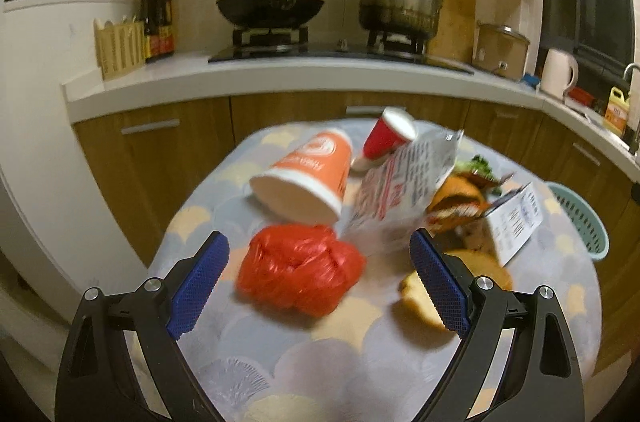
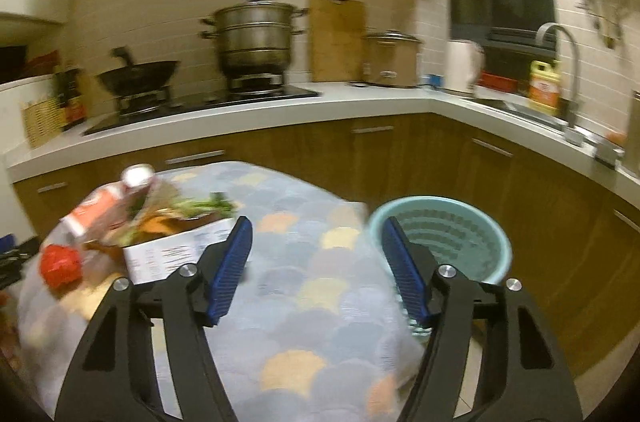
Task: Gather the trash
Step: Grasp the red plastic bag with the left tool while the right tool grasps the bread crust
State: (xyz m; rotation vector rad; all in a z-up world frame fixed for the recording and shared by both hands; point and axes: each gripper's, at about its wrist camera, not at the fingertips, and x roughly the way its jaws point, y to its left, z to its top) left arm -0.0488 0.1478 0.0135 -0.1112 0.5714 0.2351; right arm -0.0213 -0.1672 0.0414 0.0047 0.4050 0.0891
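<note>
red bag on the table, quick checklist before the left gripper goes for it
1. Left gripper open: ok, jaws spread wide.
2. Red plastic bag lined up between the pads: ok.
3. Pads touching the bag: not ok, a gap shows on both sides.
4. Neighbours clear: cannot tell, the orange cup and white wrapper lie just behind.
5. Green basket ready: ok, beside the table, nothing visible inside.
6. Right gripper free: ok, open.

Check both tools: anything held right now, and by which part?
Nothing held. Left tool is open, with the red plastic bag between its fingers but ungripped. Right tool is open over the table, beside the green basket.
</note>
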